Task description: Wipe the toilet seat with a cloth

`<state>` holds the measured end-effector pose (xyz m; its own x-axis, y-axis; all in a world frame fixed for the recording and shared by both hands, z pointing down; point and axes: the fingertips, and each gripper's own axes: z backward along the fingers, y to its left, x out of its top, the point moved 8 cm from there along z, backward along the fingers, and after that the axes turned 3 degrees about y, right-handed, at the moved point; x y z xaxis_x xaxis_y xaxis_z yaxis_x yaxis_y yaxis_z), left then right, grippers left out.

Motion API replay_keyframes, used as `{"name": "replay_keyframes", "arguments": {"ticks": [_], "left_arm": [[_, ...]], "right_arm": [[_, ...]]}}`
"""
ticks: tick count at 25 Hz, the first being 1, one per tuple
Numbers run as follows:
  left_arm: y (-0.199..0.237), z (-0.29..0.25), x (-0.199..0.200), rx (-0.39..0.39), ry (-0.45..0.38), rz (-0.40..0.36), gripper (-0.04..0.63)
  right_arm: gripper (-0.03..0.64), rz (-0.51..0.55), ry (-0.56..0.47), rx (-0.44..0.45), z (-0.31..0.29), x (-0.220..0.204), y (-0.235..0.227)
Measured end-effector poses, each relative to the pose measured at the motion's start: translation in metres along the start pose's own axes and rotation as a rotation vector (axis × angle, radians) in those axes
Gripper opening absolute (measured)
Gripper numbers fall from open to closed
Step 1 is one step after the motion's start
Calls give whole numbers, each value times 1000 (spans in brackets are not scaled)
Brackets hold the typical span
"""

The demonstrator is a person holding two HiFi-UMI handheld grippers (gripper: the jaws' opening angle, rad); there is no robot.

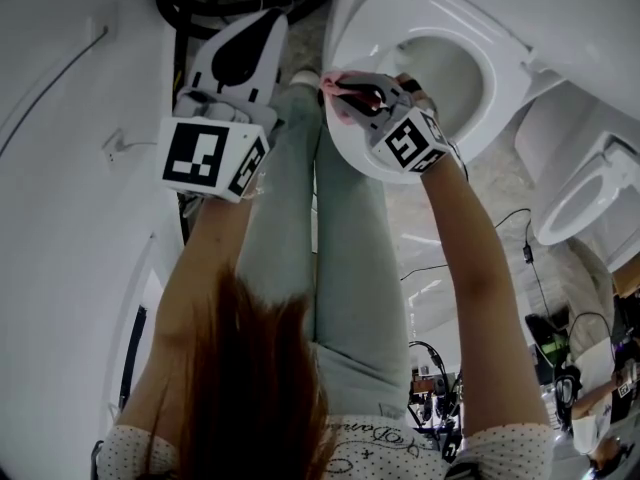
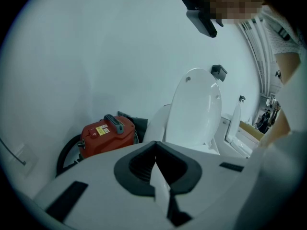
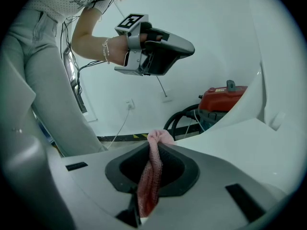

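Cloth (image 3: 152, 176): soft, light, limp; pinching bunched fold tight in right gripper (image 1: 368, 96) jaws by toilet seat (image 1: 500, 78); holding left gripper (image 2: 156, 166) jaws together, empty.

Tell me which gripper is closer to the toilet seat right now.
Right. The right gripper, shut on the pink cloth, is at the toilet seat's front rim. The left gripper hangs off to the side, near the wall, empty.

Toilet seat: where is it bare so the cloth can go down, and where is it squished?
Bare: the right side and back curve of the seat, between the bowl opening and the raised lid. Crowded: the front-left edge, where the right tool grips the pink cloth beside the person's leg. The left tool hangs clear by the wall.
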<state>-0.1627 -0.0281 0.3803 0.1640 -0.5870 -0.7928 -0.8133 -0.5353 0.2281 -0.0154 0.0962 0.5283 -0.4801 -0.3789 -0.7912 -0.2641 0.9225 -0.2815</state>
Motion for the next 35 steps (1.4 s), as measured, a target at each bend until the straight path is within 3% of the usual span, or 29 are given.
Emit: {"name": "replay_keyframes", "arguments": {"ticks": [22,35], "left_arm": [[6,-10,9,-11,12,-11,0],[6,-18,16,-20,17,-24,1]], "right_arm": [[55,-50,-62,-157,3,14,-33],[55,-55,-46,-199,10,18,-51]]}}
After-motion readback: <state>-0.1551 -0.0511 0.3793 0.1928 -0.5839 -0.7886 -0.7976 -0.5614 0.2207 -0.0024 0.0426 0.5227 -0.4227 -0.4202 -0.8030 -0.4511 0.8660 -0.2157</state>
